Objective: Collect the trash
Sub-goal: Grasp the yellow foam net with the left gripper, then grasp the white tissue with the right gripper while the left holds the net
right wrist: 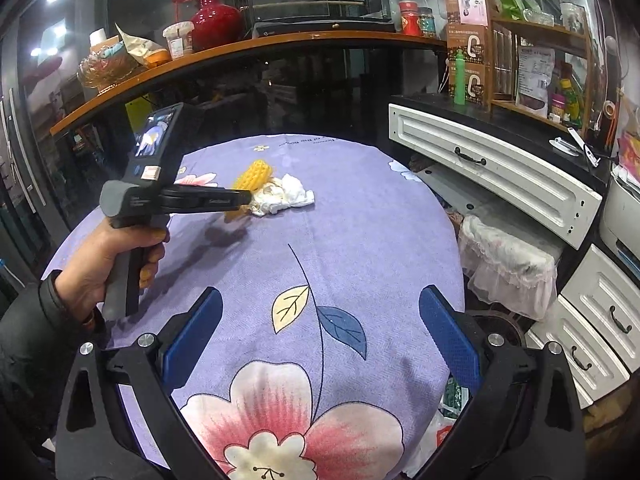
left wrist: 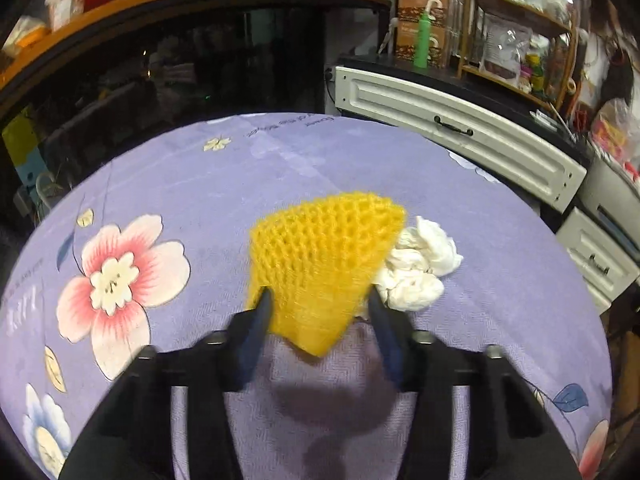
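Left gripper clamping yellow foam net

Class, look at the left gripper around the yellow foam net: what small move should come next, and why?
Probably lift it gently. The left gripper has its fingers either side of the yellow foam net, which looks pinched into a cone, so it seems held. The crumpled tissue lies against it on the tablecloth, so rise slowly. The right gripper is open, free.

We can't really read much here. The purple floral tablecloth has a line of script printed near its far edge, upside down and too blurred to make out. The brown boxes by the shelf show a big white "C" each; their small print stays unreadable.
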Tool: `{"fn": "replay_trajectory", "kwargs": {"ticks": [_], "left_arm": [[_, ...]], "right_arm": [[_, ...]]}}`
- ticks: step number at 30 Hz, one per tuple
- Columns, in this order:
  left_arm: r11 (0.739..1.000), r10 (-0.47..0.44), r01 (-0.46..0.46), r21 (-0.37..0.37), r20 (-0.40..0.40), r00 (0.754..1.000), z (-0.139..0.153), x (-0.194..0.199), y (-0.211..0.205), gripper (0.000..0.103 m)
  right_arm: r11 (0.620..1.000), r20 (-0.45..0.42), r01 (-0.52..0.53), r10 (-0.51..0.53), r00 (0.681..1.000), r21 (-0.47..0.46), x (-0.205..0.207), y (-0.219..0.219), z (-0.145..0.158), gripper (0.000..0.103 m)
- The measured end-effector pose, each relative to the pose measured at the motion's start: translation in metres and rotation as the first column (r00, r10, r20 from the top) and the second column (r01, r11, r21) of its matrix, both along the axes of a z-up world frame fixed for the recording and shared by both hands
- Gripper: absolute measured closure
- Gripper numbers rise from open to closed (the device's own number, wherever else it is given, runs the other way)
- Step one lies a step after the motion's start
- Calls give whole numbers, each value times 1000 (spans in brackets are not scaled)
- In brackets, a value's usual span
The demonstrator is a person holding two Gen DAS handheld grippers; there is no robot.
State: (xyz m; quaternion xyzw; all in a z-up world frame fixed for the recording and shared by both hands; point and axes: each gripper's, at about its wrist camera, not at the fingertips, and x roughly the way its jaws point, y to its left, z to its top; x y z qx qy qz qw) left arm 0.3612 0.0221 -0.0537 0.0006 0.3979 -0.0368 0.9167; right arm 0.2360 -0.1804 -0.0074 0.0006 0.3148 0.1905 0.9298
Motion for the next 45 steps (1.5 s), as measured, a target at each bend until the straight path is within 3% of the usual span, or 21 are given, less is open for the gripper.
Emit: {"fn": "replay_trajectory", "kwargs": {"ticks": [4, 14, 18, 23, 37, 40, 42, 45], "left_arm": [[997, 32, -29, -76, 42, 999, 9, -18, 16, 90], [981, 93, -61, -185, 170, 981, 48, -78, 40, 92], [982, 118, -80, -172, 223, 968, 52, -93, 36, 92], [976, 117, -74, -205, 205, 972, 46, -87, 38, 92], [966, 140, -94, -241, 184, 973, 41, -88, 50, 92], [966, 143, -97, -240, 182, 973, 41, -88, 50, 92], [965, 145, -99, -242, 179, 973, 40, -88, 51, 92], [966, 143, -98, -239, 179, 974, 39, -88, 50, 92]], "right_arm": [[1000, 3, -15, 15, 1000, 10, 3, 6, 2, 6], [995, 12, -99, 99, 995, -32, 19, 40, 5, 6], [986, -1, -147, 147, 989, -84, 39, 64, 4, 6], [975, -35, -182, 179, 983, -127, 76, 92, 0, 6], [972, -193, -145, 109, 975, -183, 201, 148, -40, 6], [963, -217, -159, 111, 970, -216, 206, 156, -48, 21], [961, -221, -170, 121, 968, -219, 206, 158, -51, 43], [968, -217, -157, 114, 969, -195, 205, 153, -49, 57]]}}
